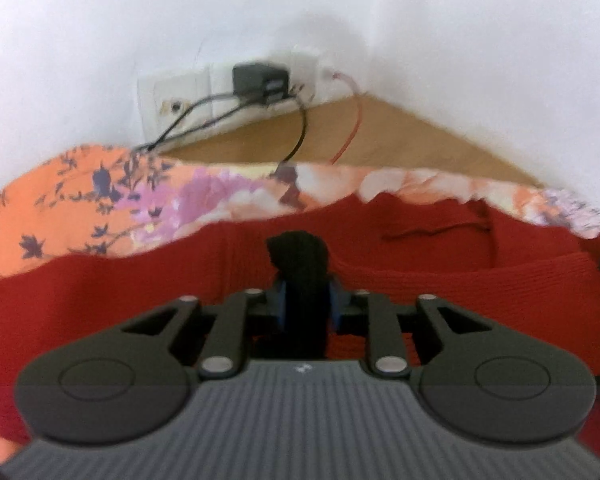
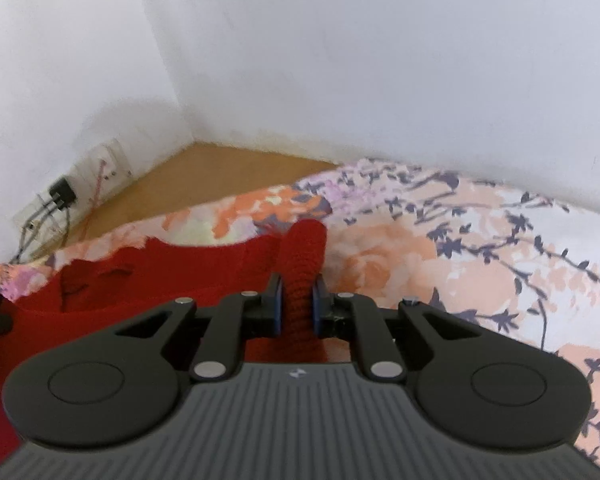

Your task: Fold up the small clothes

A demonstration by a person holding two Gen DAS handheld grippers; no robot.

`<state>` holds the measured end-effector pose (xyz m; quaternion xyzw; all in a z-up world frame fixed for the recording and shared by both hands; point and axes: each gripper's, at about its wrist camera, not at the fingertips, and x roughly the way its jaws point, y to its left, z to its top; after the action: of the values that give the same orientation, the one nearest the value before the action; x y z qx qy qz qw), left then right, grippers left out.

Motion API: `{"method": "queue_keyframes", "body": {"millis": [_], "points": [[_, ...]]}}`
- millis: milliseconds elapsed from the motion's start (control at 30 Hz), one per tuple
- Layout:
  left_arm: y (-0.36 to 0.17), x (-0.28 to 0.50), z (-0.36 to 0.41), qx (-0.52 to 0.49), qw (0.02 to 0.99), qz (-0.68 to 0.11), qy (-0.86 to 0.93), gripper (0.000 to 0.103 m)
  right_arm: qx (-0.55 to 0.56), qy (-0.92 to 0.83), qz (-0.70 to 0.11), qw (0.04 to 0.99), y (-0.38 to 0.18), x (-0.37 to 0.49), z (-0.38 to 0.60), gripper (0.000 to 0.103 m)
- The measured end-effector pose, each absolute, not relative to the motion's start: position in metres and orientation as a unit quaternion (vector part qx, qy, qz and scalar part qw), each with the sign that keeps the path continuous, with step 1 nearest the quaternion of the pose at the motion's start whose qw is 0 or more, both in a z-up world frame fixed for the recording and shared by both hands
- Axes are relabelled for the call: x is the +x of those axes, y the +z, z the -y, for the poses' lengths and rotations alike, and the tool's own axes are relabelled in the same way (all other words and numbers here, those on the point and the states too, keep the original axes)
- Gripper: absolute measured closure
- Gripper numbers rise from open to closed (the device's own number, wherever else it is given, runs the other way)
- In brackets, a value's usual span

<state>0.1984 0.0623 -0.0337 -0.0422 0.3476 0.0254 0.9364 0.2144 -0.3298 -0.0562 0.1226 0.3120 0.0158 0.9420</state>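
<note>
A red knit garment (image 1: pixel 440 280) lies spread over a floral bedsheet (image 1: pixel 60 208). In the left wrist view my left gripper (image 1: pixel 306 300) is shut on a bunched black piece of cloth (image 1: pixel 298 252) that sticks up between its blue pads, above the red knit. In the right wrist view my right gripper (image 2: pixel 298 296) is shut on a raised fold of the red garment (image 2: pixel 302 256) at its right edge, where it meets the sheet (image 2: pixel 460 264). The rest of the red garment (image 2: pixel 160 276) stretches off to the left. The garment's near part is hidden under both grippers.
A wall socket with a black plug (image 1: pixel 256 80) and black and red cables (image 1: pixel 300 128) sits in the room corner. A brown wooden strip (image 1: pixel 380 136) runs between the bed and the white walls (image 2: pixel 380 60). The sheet extends to the right.
</note>
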Motion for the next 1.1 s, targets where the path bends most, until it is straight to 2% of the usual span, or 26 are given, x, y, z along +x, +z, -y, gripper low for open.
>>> {"method": "queue_keyframes", "body": {"millis": [33, 100, 167, 200, 267, 333, 467, 667, 767, 933, 1000, 1100], "points": [[-0.037, 0.201, -0.063, -0.037, 0.934, -0.353, 0.035, 0.058, 0.12, 0.013, -0.317, 0.941, -0.059, 0.217, 0.329, 0.087], [-0.038, 0.199, -0.065, -0.024, 0.934, -0.352, 0.058, 0.047, 0.12, 0.005, -0.327, 0.937, -0.063, 0.219, 0.331, 0.086], [-0.035, 0.194, -0.067, -0.01, 0.935, -0.347, 0.067, 0.045, 0.129, 0.007, -0.331, 0.935, -0.064, 0.22, 0.335, 0.083], [-0.034, 0.193, -0.068, -0.004, 0.934, -0.35, 0.071, 0.043, 0.132, 0.009, -0.332, 0.934, -0.063, 0.22, 0.336, 0.076], [-0.031, 0.189, -0.072, 0.0, 0.931, -0.356, 0.079, 0.042, 0.137, 0.013, -0.327, 0.935, -0.057, 0.217, 0.339, 0.065], [-0.03, 0.184, -0.075, -0.001, 0.929, -0.36, 0.082, 0.042, 0.136, 0.015, -0.313, 0.94, -0.049, 0.211, 0.34, 0.06], [-0.037, 0.182, -0.078, 0.001, 0.923, -0.373, 0.096, 0.04, 0.136, 0.034, -0.293, 0.946, -0.037, 0.205, 0.338, 0.059], [-0.039, 0.181, -0.089, -0.038, 0.922, -0.373, 0.094, 0.037, 0.104, 0.05, -0.349, 0.93, -0.056, 0.219, 0.322, 0.059], [-0.03, 0.174, -0.093, -0.046, 0.92, -0.378, 0.098, 0.038, 0.086, 0.044, -0.343, 0.934, -0.056, 0.22, 0.315, 0.057], [-0.009, 0.15, -0.108, -0.083, 0.915, -0.381, 0.106, 0.038, 0.118, 0.06, -0.34, 0.931, -0.039, 0.207, 0.316, 0.043], [-0.003, 0.141, -0.116, -0.089, 0.905, -0.397, 0.122, 0.038, 0.122, 0.058, -0.339, 0.931, -0.031, 0.196, 0.311, 0.029], [0.008, 0.126, -0.131, -0.089, 0.898, -0.405, 0.145, 0.038, 0.139, 0.063, -0.342, 0.927, -0.02, 0.178, 0.307, 0.023]]}}
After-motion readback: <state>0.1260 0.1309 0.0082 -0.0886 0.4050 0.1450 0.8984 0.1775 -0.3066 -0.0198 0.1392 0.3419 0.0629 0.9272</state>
